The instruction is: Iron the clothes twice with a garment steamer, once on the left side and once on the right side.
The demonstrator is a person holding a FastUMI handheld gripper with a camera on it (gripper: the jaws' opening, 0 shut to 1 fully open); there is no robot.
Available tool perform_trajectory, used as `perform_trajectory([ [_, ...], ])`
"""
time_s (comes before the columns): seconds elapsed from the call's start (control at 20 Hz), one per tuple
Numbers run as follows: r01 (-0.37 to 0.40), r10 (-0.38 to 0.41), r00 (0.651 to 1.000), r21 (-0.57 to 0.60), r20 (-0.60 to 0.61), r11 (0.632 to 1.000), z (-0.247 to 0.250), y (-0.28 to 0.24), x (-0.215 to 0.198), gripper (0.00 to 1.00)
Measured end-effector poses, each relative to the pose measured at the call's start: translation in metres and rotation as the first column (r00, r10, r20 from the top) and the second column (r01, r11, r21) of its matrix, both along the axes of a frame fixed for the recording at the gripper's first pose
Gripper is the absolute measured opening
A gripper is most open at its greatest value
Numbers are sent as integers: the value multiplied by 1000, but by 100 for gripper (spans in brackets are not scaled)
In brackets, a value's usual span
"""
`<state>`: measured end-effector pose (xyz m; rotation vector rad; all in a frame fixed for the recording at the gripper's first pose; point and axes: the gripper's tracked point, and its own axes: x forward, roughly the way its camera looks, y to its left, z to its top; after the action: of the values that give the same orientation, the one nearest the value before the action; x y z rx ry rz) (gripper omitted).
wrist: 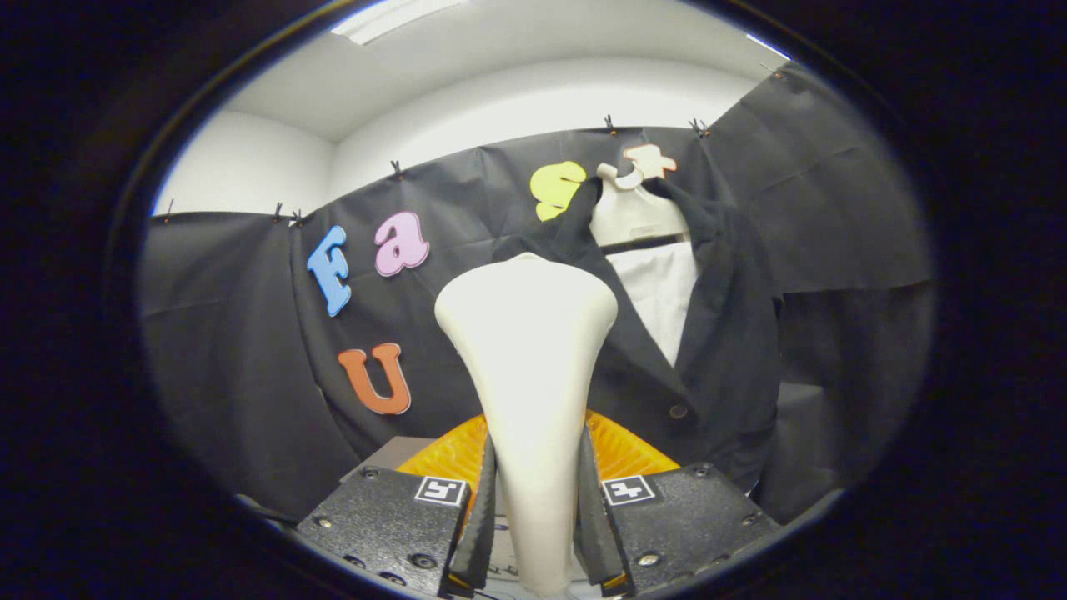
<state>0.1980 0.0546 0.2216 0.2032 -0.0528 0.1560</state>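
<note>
At the bottom centre, the gripper [536,533] has both fingers clamped on the handle of the cream plastic garment steamer [527,350], whose wide head rises through mid-frame. Behind its stem sits an orange ribbed translucent base [621,450]. Beyond, right of centre, the black buttoned jacket [717,333] hangs on a cream hanger [633,212]. Judging from this, no pass looks begun; both sides remain. Open room lies left of the jacket.
</note>
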Motion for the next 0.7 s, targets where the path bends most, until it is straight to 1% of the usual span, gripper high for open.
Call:
perform_trajectory([
  [0.15, 38, -37, 999, -23, 20, 999, 27, -9, 31, 46],
  [0.35, 89, -87, 996, -58, 35, 994, 49, -15, 74, 46],
  [0.5, 121, -120, 993, -68, 17, 990, 55, -19, 100, 46],
  [0.55, 143, -142, 990, -75, 13, 987, 54, -23, 108, 46],
  [0.7, 179, -180, 984, -95, 4, 979, 46, -28, 121, 46],
])
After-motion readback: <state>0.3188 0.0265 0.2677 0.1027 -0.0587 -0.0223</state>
